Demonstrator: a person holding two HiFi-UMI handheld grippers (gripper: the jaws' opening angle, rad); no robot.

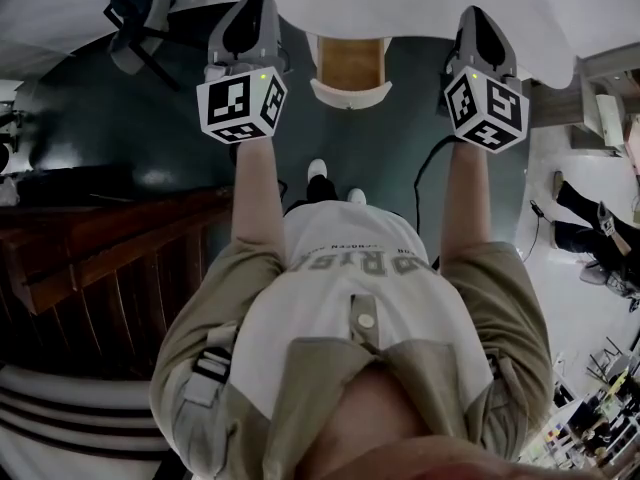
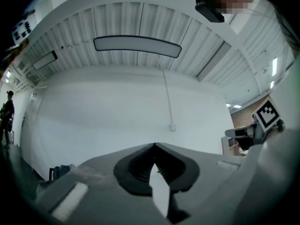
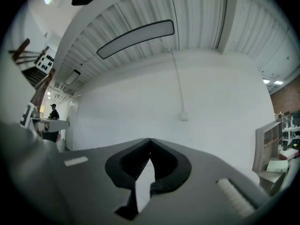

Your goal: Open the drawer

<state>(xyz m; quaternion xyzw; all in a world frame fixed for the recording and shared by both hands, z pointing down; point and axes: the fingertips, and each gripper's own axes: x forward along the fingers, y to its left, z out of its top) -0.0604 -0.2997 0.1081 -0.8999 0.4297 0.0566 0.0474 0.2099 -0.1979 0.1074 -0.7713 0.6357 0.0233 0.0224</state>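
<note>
Head view: the person's shirt (image 1: 350,268) fills the foreground, and both forearms reach ahead. They carry the left hand-held gripper (image 1: 252,13) and the right hand-held gripper (image 1: 478,23). The drawer (image 1: 350,63), wood-coloured with a white front, lies between them and clear of both.

Left gripper view: the left hand-held gripper (image 2: 154,146) is clenched, tips meeting on nothing, and faces a white wall (image 2: 117,116).

Right gripper view: the right hand-held gripper (image 3: 150,140) is likewise clenched and empty.
</note>
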